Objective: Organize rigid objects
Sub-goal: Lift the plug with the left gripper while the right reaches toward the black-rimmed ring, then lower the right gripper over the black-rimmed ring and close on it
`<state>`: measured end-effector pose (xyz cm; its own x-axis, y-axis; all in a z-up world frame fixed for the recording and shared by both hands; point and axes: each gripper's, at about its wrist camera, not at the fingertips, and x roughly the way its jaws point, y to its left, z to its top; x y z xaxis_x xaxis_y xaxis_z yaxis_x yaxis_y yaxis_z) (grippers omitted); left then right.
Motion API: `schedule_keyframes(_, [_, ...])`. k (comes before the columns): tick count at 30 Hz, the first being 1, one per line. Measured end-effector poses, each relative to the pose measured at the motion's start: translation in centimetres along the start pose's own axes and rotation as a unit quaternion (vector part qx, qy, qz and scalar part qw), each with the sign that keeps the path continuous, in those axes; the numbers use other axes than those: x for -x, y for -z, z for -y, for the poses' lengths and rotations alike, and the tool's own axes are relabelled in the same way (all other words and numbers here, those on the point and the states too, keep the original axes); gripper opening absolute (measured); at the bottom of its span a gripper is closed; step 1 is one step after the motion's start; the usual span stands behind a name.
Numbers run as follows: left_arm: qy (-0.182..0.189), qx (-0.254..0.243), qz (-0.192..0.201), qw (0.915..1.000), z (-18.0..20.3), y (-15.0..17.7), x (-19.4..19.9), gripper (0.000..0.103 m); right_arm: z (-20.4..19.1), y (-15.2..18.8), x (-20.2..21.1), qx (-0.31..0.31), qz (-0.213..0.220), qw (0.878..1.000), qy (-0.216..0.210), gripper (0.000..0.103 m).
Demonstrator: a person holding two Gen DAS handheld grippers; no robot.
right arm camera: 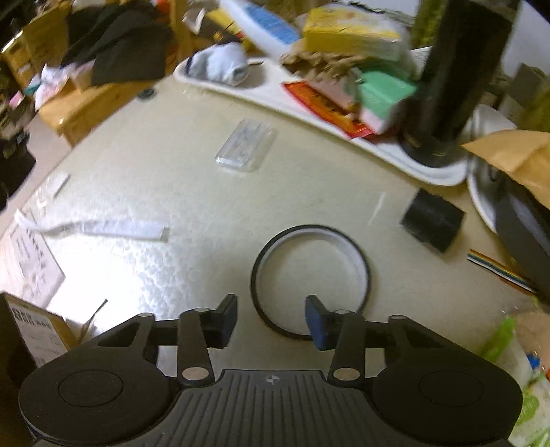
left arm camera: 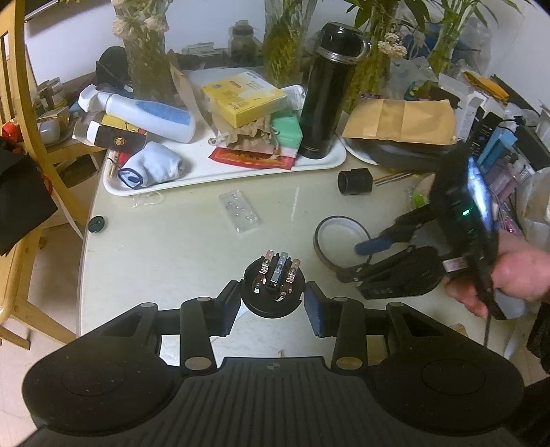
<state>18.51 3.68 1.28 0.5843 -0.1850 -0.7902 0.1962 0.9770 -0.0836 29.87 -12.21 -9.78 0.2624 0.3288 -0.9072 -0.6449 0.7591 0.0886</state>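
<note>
resting between left tool (left arm camera: pixel 271 302) pads: black socket (left arm camera: pixel 273 292)

A pale, glossy round table (left arm camera: pixel 165 247) is filling the middle of both views, and overhead light is glaring off its top nearest the camera in the right wrist view. A wooden chair (left arm camera: pixel 24 144) is standing just left of the table, over a light tiled floor (left arm camera: pixel 51 275). Behind the table a white wall (left arm camera: pixel 213 24) is showing, with leafy green plants (left arm camera: pixel 371 20) standing in front of it along the table's far edge.
</note>
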Motion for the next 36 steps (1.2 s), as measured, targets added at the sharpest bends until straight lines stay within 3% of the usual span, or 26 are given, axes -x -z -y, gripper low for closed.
schedule_keyframes(2, [0.001, -0.002, -0.001, 1.0, 0.1, 0.0, 0.0, 0.04, -0.2, 0.1, -0.7, 0.007, -0.015, 1.0, 0.003, 0.025])
schedule_keyframes(4, [0.001, -0.005, -0.001, 1.0, 0.1, 0.1, 0.0, 0.04, -0.2, 0.2, -0.7, 0.0, -0.014, 1.0, 0.004, 0.022])
schedule_keyframes(7, [0.0, -0.007, -0.002, 1.0, 0.2, 0.1, -0.1, 0.04, -0.1, 0.1, -0.7, -0.027, -0.026, 0.999, 0.01, 0.009])
schedule_keyframes(15, [-0.002, -0.013, -0.003, 0.9999, 0.3, 0.2, -0.2, 0.04, 1.1, -0.1, -0.8, -0.114, -0.039, 0.993, -0.018, 0.01])
schedule_keyframes(18, [-0.002, -0.012, -0.004, 0.9999, 0.3, 0.2, -0.3, 0.04, 1.4, -0.2, -0.7, -0.111, -0.039, 0.992, -0.035, 0.02])
schedule_keyframes(19, [-0.002, -0.011, -0.004, 0.9999, 0.3, 0.2, -0.3, 0.04, 1.5, -0.2, -0.6, -0.107, -0.04, 0.993, -0.032, 0.038])
schedule_keyframes(20, [-0.001, -0.011, -0.003, 0.9999, 0.3, 0.1, -0.3, 0.04, 1.5, -0.3, -0.4, -0.103, -0.038, 0.994, -0.023, 0.07])
schedule_keyframes(22, [0.0, -0.011, -0.002, 0.9999, 0.3, 0.1, -0.3, 0.04, 1.8, -0.4, 0.1, -0.096, -0.023, 0.995, -0.001, 0.099])
schedule_keyframes(27, [0.0, -0.014, -0.002, 0.9999, 0.4, 0.1, -0.3, 0.04, 3.5, -0.1, 0.3, -0.107, -0.014, 0.994, 0.023, 0.103])
schedule_keyframes(36, [0.002, -0.016, -0.002, 0.9999, 0.5, 0.1, -0.4, 0.04, 4.0, 1.1, -1.4, -0.093, -0.024, 0.995, 0.016, 0.103])
